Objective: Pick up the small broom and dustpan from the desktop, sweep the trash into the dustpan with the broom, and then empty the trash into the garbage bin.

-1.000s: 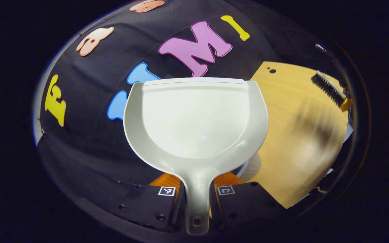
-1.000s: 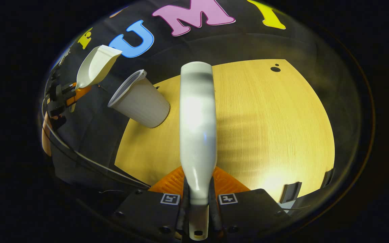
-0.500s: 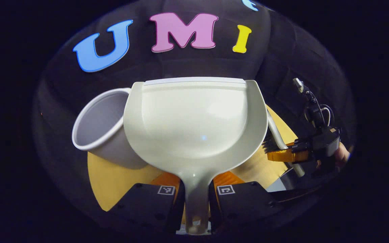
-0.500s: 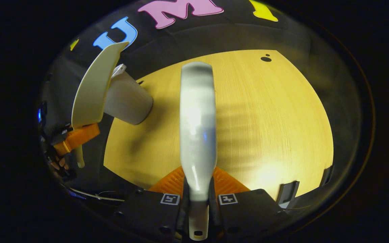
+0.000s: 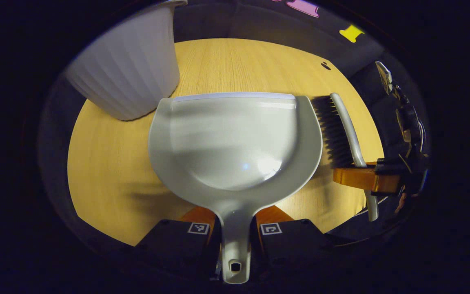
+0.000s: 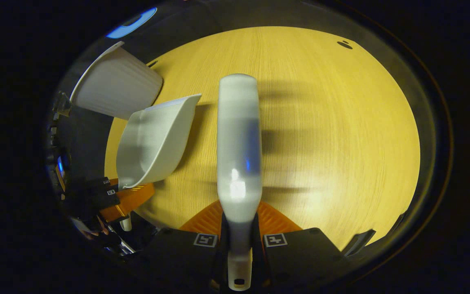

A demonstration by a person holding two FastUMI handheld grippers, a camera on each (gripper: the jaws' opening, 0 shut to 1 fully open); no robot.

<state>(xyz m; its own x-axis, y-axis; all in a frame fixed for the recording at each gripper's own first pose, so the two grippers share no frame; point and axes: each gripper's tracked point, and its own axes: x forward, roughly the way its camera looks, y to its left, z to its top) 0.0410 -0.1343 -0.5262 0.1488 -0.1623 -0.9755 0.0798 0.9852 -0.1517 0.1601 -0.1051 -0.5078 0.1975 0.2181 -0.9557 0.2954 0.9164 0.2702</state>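
1. Basically both tools were already up: left gripper (image 5: 235,228) pinched the dustpan (image 5: 235,143) handle, right gripper (image 6: 239,234) clamped the broom (image 6: 239,143).
2. Dustpan looked empty beside the garbage bin (image 5: 129,73), with no trash visible on the desktop (image 6: 320,122); probably finished.

The left gripper (image 5: 235,234) points forward, both fingers pressed on the dustpan (image 5: 235,143) handle. The right gripper (image 6: 239,241) is clamped on the broom (image 6: 239,139) handle the same way; seen from the left gripper view, it sits to the right, level.

Pale grey plastic dustpan (image 5: 235,143) frame centre, empty; black-bristled grey-handled broom (image 5: 341,130) just right; ribbed white garbage bin (image 5: 129,69) upper left.
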